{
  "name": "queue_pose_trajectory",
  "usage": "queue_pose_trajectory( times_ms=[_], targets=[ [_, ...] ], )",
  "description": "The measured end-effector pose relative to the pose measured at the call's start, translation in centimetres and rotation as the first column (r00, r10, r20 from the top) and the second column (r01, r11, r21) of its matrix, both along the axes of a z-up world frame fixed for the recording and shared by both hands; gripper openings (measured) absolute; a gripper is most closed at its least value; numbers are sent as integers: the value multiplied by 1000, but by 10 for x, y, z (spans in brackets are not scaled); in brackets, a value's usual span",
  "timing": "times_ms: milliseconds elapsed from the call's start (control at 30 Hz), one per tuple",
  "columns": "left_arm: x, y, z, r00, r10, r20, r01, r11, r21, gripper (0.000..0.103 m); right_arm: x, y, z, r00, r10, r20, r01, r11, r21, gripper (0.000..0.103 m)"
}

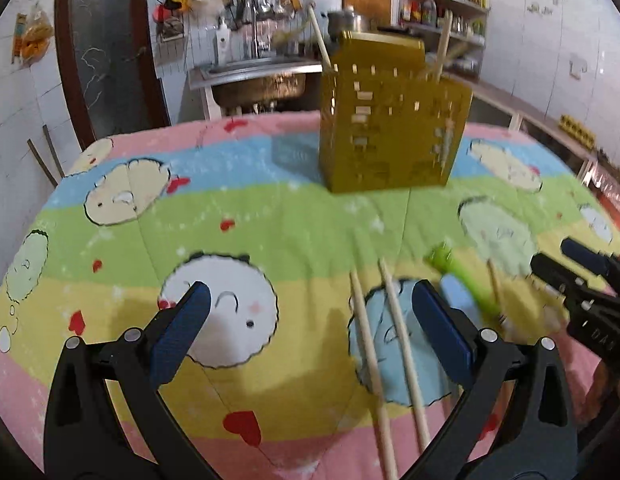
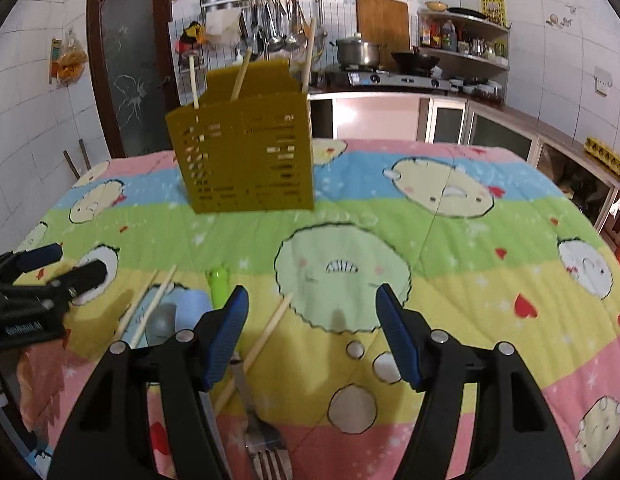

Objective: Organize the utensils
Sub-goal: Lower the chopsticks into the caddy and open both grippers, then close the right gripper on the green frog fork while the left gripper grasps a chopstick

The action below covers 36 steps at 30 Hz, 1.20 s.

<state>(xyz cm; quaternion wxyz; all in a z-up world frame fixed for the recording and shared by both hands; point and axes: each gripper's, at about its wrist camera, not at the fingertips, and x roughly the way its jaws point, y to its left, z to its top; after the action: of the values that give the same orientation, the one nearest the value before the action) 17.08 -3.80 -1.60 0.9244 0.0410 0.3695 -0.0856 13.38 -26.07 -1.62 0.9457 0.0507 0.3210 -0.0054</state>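
Observation:
A mustard-yellow slotted utensil holder (image 1: 393, 124) (image 2: 242, 152) stands upright on the cartoon-print cloth with a few chopsticks (image 2: 240, 74) sticking out. Two chopsticks (image 1: 385, 356) (image 2: 150, 306) lie side by side on the cloth. My left gripper (image 1: 310, 332) (image 2: 60, 266) is open and empty, the pair just inside its right finger. A green-handled utensil (image 1: 465, 284) (image 2: 218, 284), another chopstick (image 2: 266, 336), a spoon (image 2: 162, 322) and a fork (image 2: 266, 452) lie near my right gripper (image 2: 311, 336) (image 1: 557, 258), which is open and empty above the cloth.
The table's edges fall off left and right. Behind it are a sink (image 1: 258, 76), a hanging utensil rack (image 2: 266, 28), a stove with pots (image 2: 389, 68), shelves (image 2: 461, 44) and a brown door (image 2: 130, 60).

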Motion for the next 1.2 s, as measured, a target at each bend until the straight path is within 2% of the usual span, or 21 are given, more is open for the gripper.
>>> queue_pose_trajectory(
  times_ms=[167,300,367,433,500,567,667,1000,1200],
  targets=[
    [7,-1,-22,997,2,-72,-1,1000,14,96,5,6,-13,999,6,-42,-6,1000,-16,65],
    [11,-4,-37,990,-20,-138,21,1000,3,85,8,8,-15,998,11,-61,-12,1000,-18,65],
    [12,-6,-39,989,-24,-143,25,1000,6,82,8,11,-15,998,19,-65,-21,999,-27,65],
    [11,-10,-39,989,-39,-141,39,999,0,74,9,16,-15,997,32,-71,-34,999,-33,65],
    [11,-14,-39,988,-58,-142,58,998,-2,59,11,21,-16,995,50,-84,-54,998,-40,64],
    [12,-17,-39,988,-66,-142,67,998,0,52,14,27,-17,993,68,-101,-73,996,-52,57],
    [13,-16,-38,987,-70,-145,69,998,-10,45,18,35,-18,989,92,-118,-99,993,-58,53],
    [13,-15,-39,987,-73,-143,71,997,-15,46,44,58,-23,974,130,-185,-149,985,-91,36],
    [14,-16,-40,987,-67,-144,66,998,-8,47,67,57,-27,960,126,-249,-142,989,-45,29]
  ],
)
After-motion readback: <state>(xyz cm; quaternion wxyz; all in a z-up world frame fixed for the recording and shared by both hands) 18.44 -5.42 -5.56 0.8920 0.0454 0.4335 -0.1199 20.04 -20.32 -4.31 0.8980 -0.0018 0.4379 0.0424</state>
